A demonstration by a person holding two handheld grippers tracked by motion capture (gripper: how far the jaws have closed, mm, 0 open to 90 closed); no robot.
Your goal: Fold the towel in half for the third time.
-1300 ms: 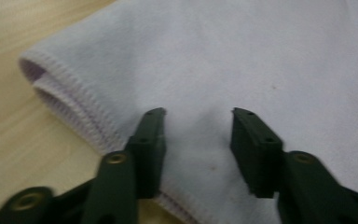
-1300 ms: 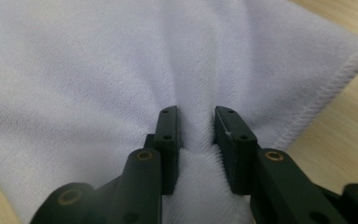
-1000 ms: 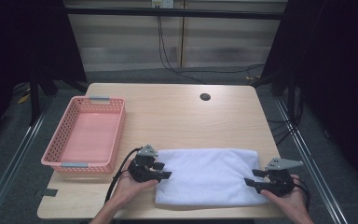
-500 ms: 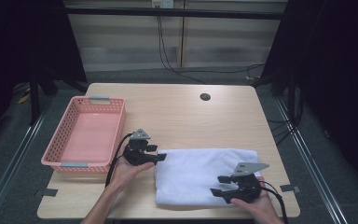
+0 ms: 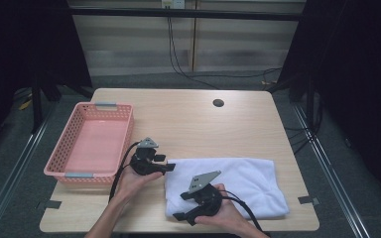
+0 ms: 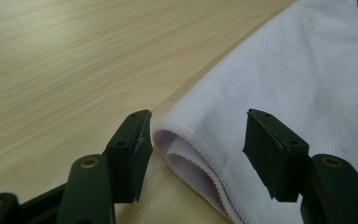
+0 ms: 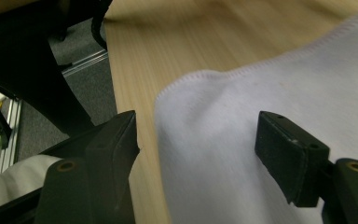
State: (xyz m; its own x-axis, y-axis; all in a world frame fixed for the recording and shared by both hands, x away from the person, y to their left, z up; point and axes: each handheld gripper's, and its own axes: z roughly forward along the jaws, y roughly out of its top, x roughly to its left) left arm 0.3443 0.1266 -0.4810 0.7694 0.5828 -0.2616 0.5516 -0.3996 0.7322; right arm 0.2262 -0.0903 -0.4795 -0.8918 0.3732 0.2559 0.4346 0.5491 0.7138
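Note:
A folded white towel (image 5: 238, 183) lies along the front of the wooden table (image 5: 193, 124). My left gripper (image 5: 171, 167) sits at its far left corner. In the left gripper view the left gripper (image 6: 198, 149) is open and has just been opening, and the towel's (image 6: 307, 70) folded corner lies between the jaws untouched. My right gripper (image 5: 178, 216) hovers over the near left corner. In the right gripper view the right gripper (image 7: 198, 144) is open and has just widened, with the towel's (image 7: 261, 93) corner between the jaws and no pad pressing on it.
An empty pink basket (image 5: 92, 144) stands left of the towel, close to the left hand. A cable hole (image 5: 218, 103) sits at the table's back. The table's front edge (image 5: 129, 229) runs just below the right hand.
The right gripper has travelled left along the towel's front edge, from its right corner to its left corner. The left gripper shifted slightly back and left. Both sets of jaws stand wider.

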